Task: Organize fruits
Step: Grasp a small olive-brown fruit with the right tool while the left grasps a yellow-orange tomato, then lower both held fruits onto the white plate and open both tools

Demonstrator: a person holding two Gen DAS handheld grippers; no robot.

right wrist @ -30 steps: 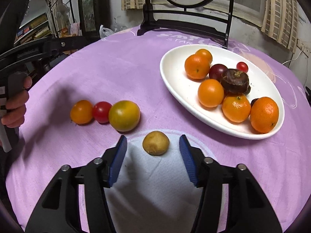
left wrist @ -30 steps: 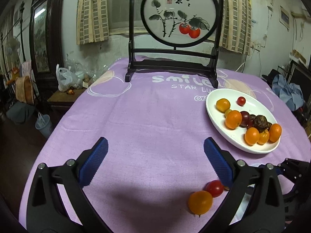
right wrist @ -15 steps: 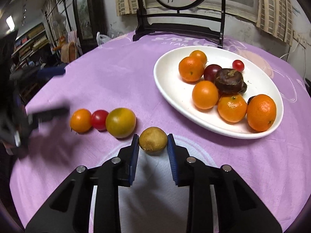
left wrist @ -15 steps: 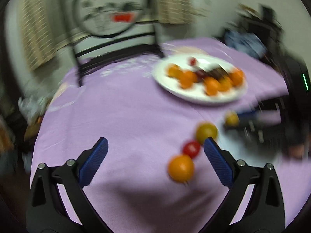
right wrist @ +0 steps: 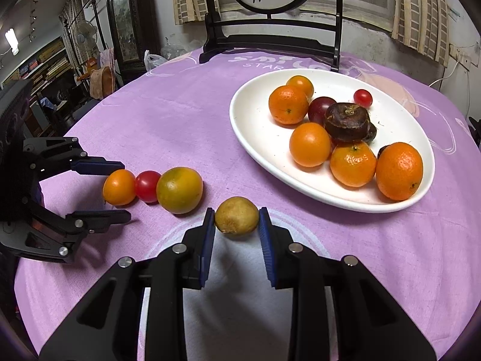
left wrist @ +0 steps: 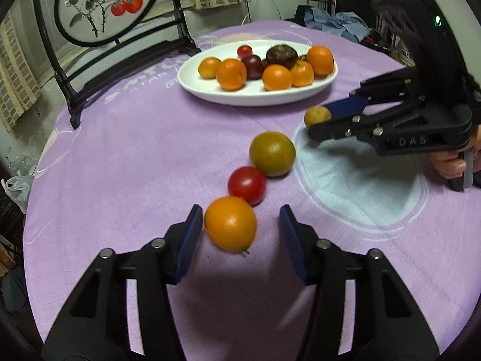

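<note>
Purple woven tablecloth (right wrist: 186, 120) covers the round table, printed with pale white rings. At the far left of the right wrist view, the left gripper (right wrist: 126, 191) reaches in from nine o'clock, its blue ribbed pads on black plastic arms closing around the small smooth orange fruit (right wrist: 119, 187); in the left wrist view that fruit (left wrist: 230, 223) sits between the fingers, touching the left pad (left wrist: 188, 240) with a gap to the right one. Touching it toward one o'clock is a glossy red cherry tomato (left wrist: 247, 185), and beyond that a larger round green-orange citrus (left wrist: 272, 153), the three forming a touching row. Next rightward, the right gripper (right wrist: 236, 230) is clamped tight on the small dull yellow-brown round fruit (right wrist: 236, 215), both ribbed pads pressing its sides at table level; a person's hand (left wrist: 451, 162) holds its handle. Toward two o'clock from that fruit lies the glossy white oval ceramic plate (right wrist: 258, 150), carrying dimpled orange mandarins, smooth dark purple fruits, a wrinkled brown one and a small red tomato. At twelve o'clock stands a black wooden stand (right wrist: 270, 42) with a round painted screen.
</note>
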